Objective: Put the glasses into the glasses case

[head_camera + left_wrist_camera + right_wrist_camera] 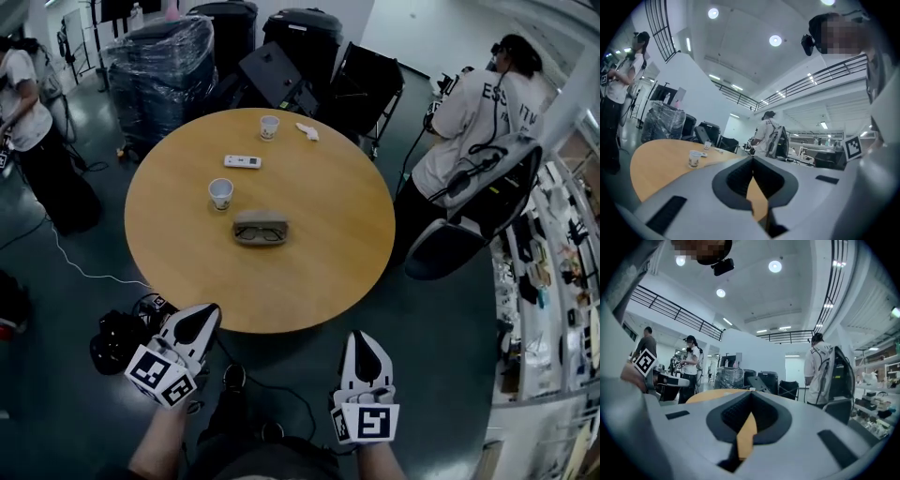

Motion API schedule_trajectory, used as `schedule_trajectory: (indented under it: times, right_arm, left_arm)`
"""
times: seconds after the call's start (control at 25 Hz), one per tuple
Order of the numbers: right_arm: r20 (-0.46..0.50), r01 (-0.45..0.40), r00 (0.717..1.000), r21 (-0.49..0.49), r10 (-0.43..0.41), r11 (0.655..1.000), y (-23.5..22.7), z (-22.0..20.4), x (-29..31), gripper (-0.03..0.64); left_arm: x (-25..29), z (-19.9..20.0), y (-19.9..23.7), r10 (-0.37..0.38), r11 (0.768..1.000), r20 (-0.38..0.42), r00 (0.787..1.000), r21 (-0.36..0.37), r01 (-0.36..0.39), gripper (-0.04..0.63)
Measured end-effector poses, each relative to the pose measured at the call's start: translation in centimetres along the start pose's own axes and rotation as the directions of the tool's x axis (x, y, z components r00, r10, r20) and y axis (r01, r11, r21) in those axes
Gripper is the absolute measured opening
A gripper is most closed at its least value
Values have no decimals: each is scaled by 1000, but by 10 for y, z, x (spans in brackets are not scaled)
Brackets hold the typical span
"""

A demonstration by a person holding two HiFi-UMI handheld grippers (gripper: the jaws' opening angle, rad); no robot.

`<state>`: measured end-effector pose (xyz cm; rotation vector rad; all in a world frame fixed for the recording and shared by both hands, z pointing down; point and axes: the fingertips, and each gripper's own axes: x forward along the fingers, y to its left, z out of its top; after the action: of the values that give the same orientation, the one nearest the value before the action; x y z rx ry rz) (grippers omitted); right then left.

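- The left gripper [206, 316] is hanging short of the near rim of the round table [319, 281]. Its jaws are pressing together on nothing, probably because nothing is within reach to seize yet.
- The right gripper [364, 339] is hovering beside it, also off the table's edge. Its jaws are closed and empty, and both grippers are pointing level toward the tabletop.
- The glasses case [261, 217] is lying near the table's middle. It is well apart from both grippers, ahead of them and roughly between their lines, which leaves either one free to approach.
- The glasses [260, 232] are showing as a dark frame on the pale case. They seem to be sitting in it already, though I cannot tell whether they are fully seated or whether a lid is standing open.
- A paper cup [220, 193] is standing just beyond the case to its left.
- A white remote [242, 161] is lying farther on.
- A second cup [269, 126] is standing near the far edge, well clear of the work.
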<state>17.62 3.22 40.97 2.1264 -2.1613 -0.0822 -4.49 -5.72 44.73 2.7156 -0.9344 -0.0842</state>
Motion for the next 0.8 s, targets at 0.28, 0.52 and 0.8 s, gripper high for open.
schedule_trajectory:
  times: [0.28,0.52,0.8]
  right_arm:
    - [78,-35,996,33,32,999,-28,29,-83,-12]
    - [116,-67,991,48,61,997,-24,49,-129,-12]
    - [119,-74,991,43,68,996,-17,62,-152,-12]
  left_arm:
    - [-50,19,-113,0,1000,76,997,28,-2,6]
    - [-73,30,-178,-40,999,99,994,39,36,6]
    - [-81,35,-209,-93,995,92,991,37,90,6]
